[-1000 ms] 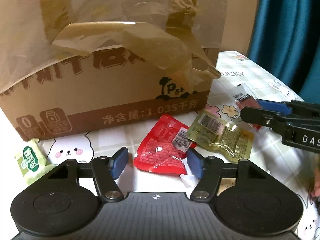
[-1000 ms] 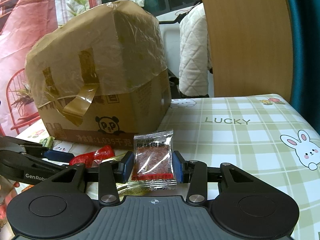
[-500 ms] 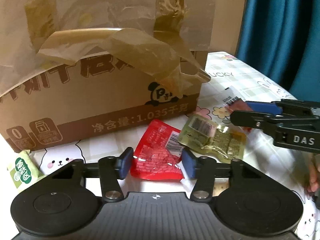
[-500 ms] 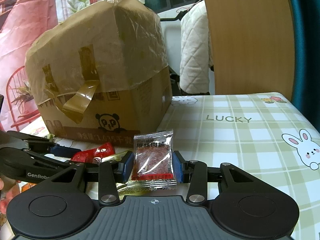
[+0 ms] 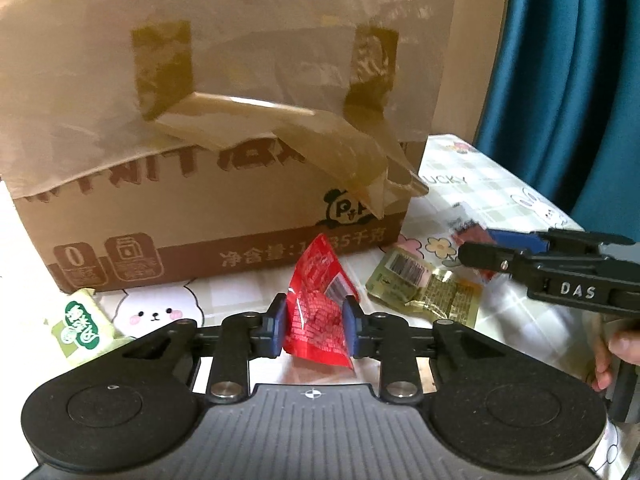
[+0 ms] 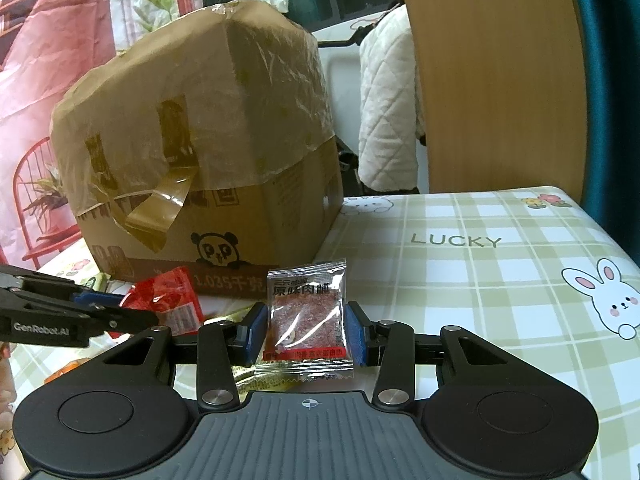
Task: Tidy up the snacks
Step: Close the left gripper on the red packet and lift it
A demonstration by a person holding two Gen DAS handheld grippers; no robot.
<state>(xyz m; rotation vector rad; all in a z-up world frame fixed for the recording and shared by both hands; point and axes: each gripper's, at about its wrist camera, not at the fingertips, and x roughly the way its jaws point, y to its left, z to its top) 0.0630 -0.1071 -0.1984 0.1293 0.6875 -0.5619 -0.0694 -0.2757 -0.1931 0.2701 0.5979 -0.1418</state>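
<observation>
In the left wrist view my left gripper (image 5: 315, 322) has its jaws closing, and its blue pads press both sides of a red snack packet (image 5: 316, 312). The packet stands tilted up off the tablecloth, in front of a cardboard box (image 5: 224, 160). My right gripper (image 6: 307, 336) is shut on a clear packet of dried meat (image 6: 306, 316), held upright above the table. The same gripper (image 5: 480, 248) shows from the side at the right of the left wrist view. In the right wrist view the left gripper (image 6: 100, 312) reaches in from the left with the red packet (image 6: 168, 296).
A gold packet (image 5: 424, 286) lies flat to the right of the red one. A green packet (image 5: 82, 326) lies at the box's left corner. The checked tablecloth (image 6: 480, 280) runs right to a rounded edge, with a teal curtain (image 5: 568, 80) and a wooden panel (image 6: 492, 80) behind.
The left jaws have narrowed from wide apart onto the red packet and lifted it, so it now stands tilted up. The right gripper and its clear packet have not moved.
</observation>
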